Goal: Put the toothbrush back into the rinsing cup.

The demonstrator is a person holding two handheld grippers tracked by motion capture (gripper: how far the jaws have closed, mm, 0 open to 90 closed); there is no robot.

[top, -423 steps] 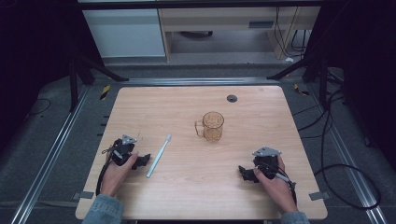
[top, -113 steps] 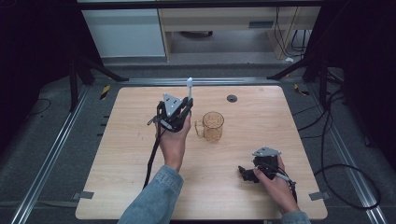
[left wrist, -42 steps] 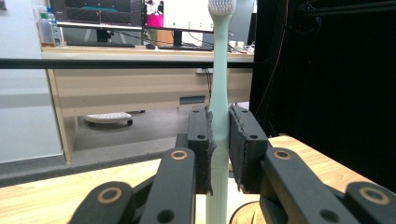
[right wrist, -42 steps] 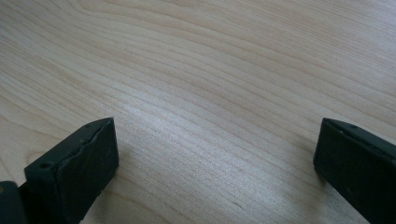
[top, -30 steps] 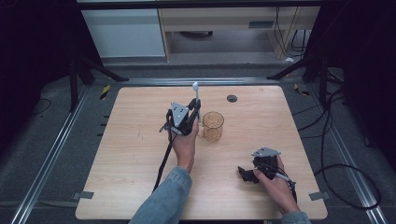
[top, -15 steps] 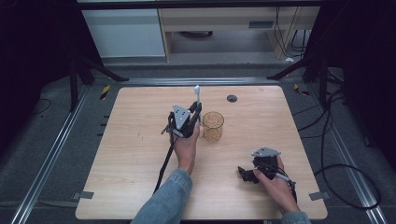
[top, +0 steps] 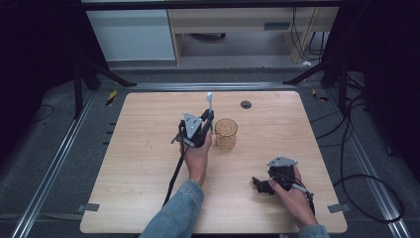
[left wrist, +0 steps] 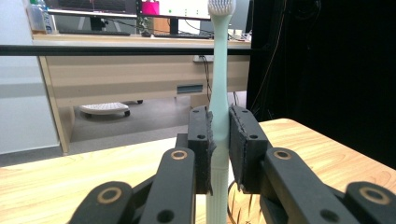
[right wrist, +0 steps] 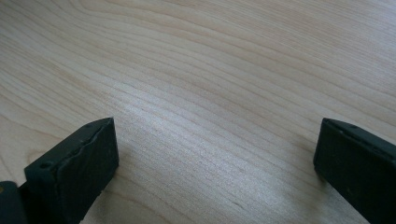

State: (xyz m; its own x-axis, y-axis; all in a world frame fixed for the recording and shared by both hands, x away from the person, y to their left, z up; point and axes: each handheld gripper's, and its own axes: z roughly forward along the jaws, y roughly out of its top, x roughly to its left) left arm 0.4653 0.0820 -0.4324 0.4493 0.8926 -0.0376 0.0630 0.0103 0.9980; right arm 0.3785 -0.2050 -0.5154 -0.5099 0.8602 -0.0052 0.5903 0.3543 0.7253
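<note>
While the pale green toothbrush [left wrist: 218, 93] stands upright, bristles at the top, I see my left gripper [left wrist: 219, 144] pinching its handle between both pads; in the high view that gripper [top: 207, 120] hangs above the tabletop [top: 143, 163] just beside the clear amber cup [top: 226, 134], the brush head [top: 209, 96] rising above it; the cup sits near the tabletop's middle; my right gripper [right wrist: 215, 154] rests low over bare wood at the near right, its 2 jaws spread wide with nothing between them.
</note>
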